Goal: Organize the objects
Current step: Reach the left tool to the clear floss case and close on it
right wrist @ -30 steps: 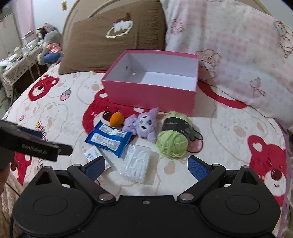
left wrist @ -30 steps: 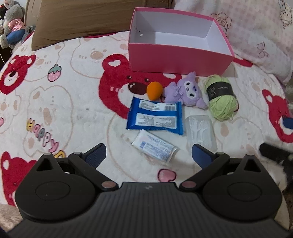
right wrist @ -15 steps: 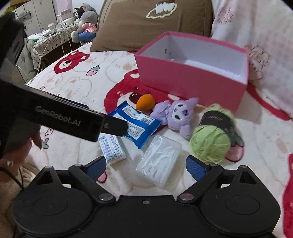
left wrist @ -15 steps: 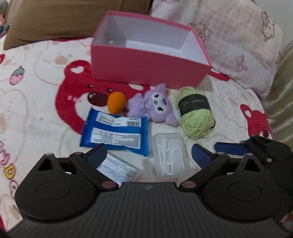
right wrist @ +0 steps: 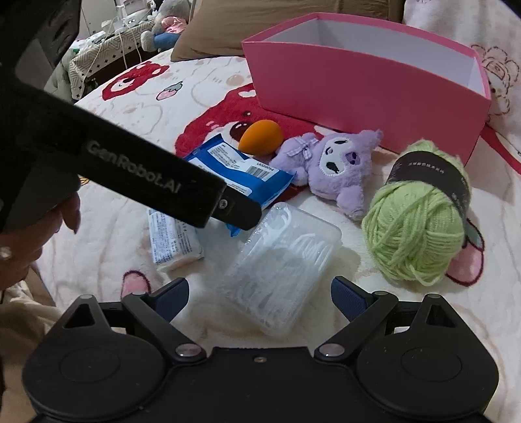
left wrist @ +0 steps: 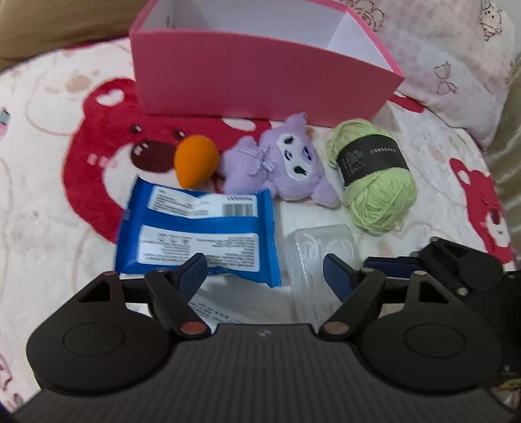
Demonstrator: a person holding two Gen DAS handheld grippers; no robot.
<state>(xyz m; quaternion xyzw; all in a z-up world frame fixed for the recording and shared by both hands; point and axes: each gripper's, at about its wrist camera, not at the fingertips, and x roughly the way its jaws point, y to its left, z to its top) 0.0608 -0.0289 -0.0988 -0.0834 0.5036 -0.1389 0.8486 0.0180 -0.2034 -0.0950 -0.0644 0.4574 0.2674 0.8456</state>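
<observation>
An open pink box (left wrist: 260, 75) (right wrist: 368, 94) stands at the back of the bed. In front of it lie an orange sponge (left wrist: 195, 159), a purple plush (left wrist: 286, 166) (right wrist: 338, 162), a green yarn ball (left wrist: 377, 182) (right wrist: 416, 227), a blue wipes pack (left wrist: 198, 231) (right wrist: 241, 172), a clear floss-pick box (left wrist: 319, 257) (right wrist: 283, 270) and a small white packet (left wrist: 221, 309) (right wrist: 172, 244). My left gripper (left wrist: 265, 276) hangs low over the blue pack's near edge and the white packet, its jaws closing, pads pressing nothing. My right gripper (right wrist: 260, 296) is open, straddling the clear box.
The bed carries a cream blanket (left wrist: 49, 195) with red bears. A brown pillow (right wrist: 228, 29) and a pink checked pillow (left wrist: 449, 48) lie behind the box. A side table with soft toys (right wrist: 162, 29) stands far left. A hand (right wrist: 39, 234) holds the left gripper's body (right wrist: 146, 182).
Both grippers have come down close to the objects. The left jaws have narrowed. The clear box now lies between the right gripper's fingers.
</observation>
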